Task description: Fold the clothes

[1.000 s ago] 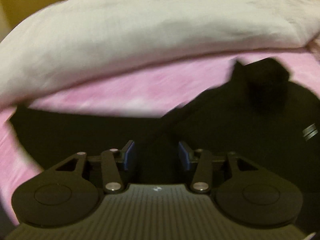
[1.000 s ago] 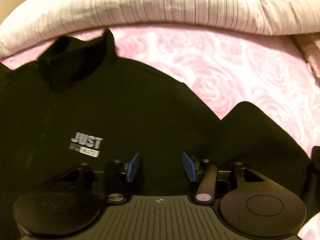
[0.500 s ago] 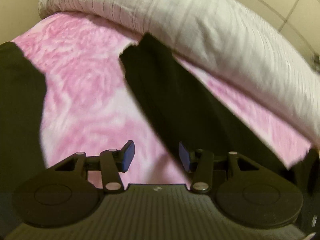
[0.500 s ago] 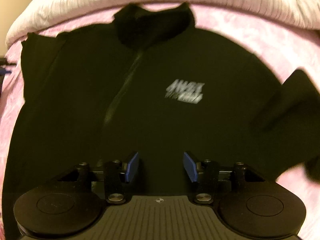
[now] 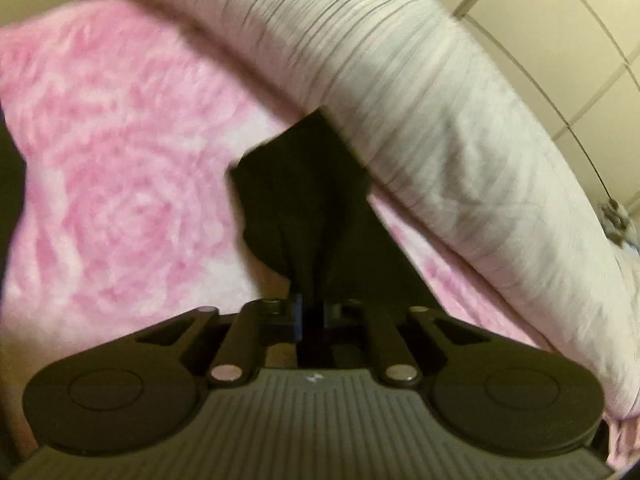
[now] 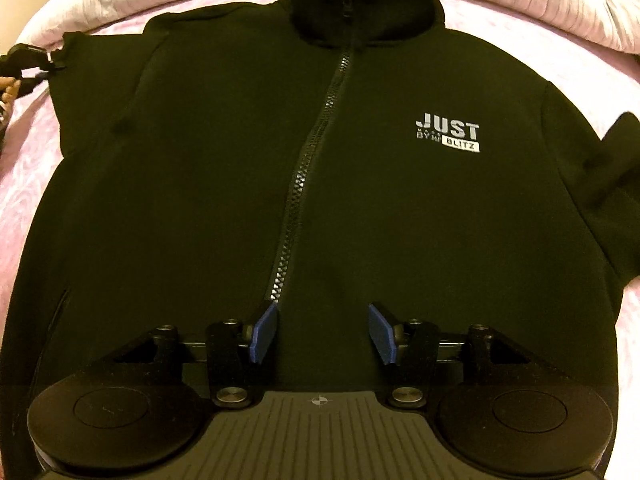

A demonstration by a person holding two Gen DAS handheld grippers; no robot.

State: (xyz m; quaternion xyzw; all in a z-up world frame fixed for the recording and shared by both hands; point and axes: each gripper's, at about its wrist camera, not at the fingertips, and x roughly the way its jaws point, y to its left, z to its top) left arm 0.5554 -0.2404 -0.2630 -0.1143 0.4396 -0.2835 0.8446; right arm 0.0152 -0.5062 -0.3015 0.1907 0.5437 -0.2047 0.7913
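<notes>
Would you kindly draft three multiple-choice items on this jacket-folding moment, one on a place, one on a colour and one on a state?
1. Where does the printed logo sit on the black zip jacket in the right wrist view?
A. right of the zipper
B. on the collar
C. left of the zipper

2. What colour is the bedspread under the jacket?
A. green
B. pink
C. blue

3. What state is the left gripper in?
A. wide open over bare bedspread
B. shut on black fabric of the jacket
C. shut on the striped duvet

Answers:
1. A, the lettering lies right of the zipper.
2. B, a pink rose pattern shows.
3. B, its jaws have just closed, black cloth bunched between them.
</notes>
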